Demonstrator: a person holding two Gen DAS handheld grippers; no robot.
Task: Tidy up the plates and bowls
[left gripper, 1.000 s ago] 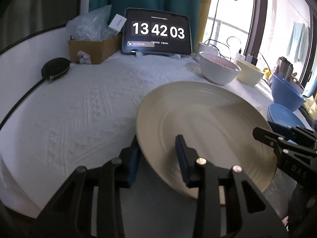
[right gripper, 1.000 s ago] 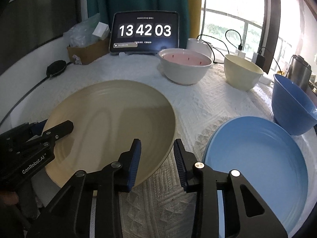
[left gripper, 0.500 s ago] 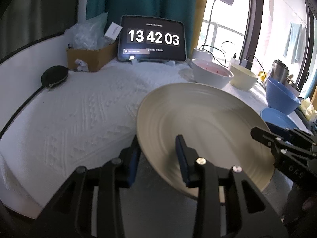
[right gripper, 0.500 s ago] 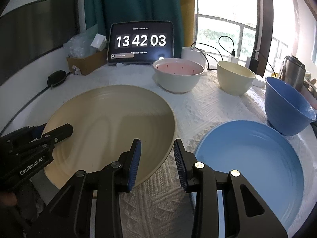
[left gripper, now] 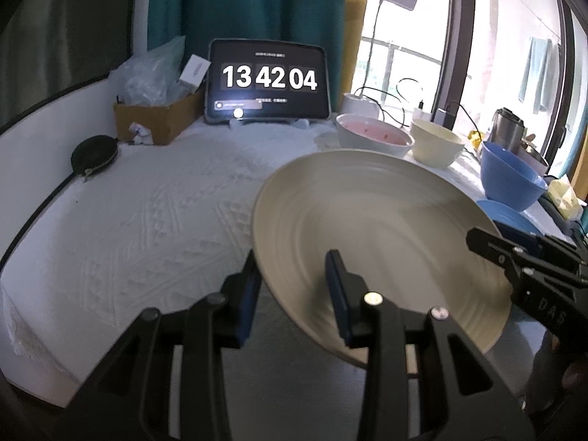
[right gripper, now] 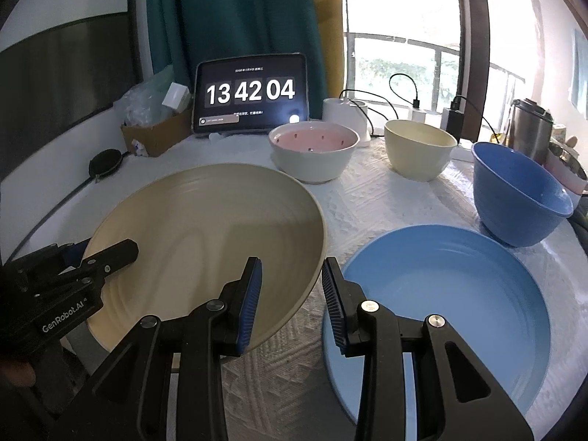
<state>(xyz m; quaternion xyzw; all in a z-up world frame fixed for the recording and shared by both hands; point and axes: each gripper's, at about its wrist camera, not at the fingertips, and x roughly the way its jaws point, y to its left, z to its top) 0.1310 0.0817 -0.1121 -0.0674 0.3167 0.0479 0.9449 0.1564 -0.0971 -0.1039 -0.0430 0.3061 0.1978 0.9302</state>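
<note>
Right wrist view: I have the cream plate (right gripper: pixel 205 242) pinched at opposite rims, right gripper (right gripper: pixel 292 294) and left gripper (left gripper: pixel 294 290) each clamped on it, raised off the table (right gripper: pixel 367 198); blue plate (right gripper: pixel 441 294) lies just right, nearer my right hand

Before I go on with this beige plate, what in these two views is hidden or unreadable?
- Left wrist view: most of the blue plate is hidden behind the beige plate and right gripper.
- Right wrist view: the beige plate's underside, and any gap to the cloth, is hidden by the plate itself.
- Both views: small text on the tablet is too small to read.
- Right wrist view: the steel pot is blurred near the edge.
</note>
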